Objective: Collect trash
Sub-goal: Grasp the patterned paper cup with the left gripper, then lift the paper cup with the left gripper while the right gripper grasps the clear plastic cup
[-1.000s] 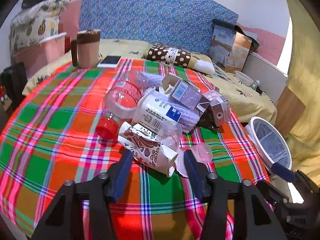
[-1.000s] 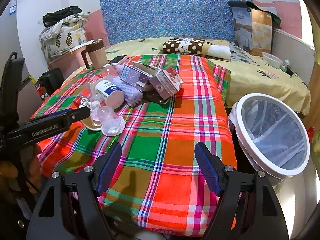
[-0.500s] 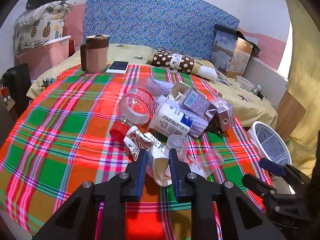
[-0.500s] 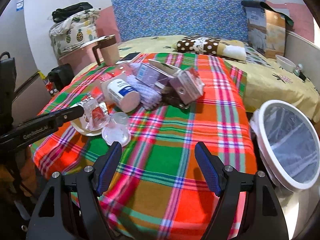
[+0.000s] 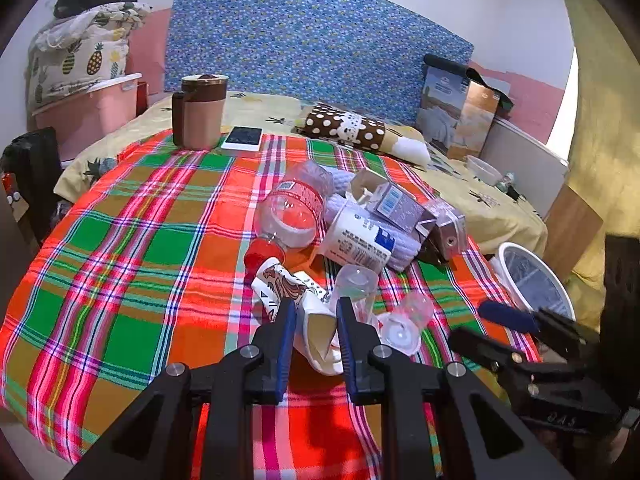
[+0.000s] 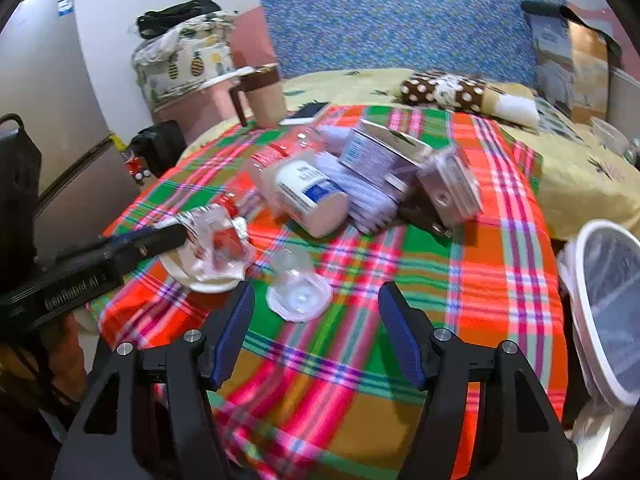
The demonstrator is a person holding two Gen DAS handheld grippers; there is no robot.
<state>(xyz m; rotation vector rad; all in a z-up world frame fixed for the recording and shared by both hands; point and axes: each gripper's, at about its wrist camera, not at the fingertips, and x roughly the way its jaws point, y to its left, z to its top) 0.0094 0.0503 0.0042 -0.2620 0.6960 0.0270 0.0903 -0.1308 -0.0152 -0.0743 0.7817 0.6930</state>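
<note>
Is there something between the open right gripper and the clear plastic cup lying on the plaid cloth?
Nothing visible: only bare plaid cloth separates the right gripper from the clear plastic cup just ahead.

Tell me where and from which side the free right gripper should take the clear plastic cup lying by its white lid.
Grip the clear plastic cup across its round side wall, coming from above with the right gripper. It lies tipped on the plaid cloth against the white lid, so its wall is exposed.
</note>
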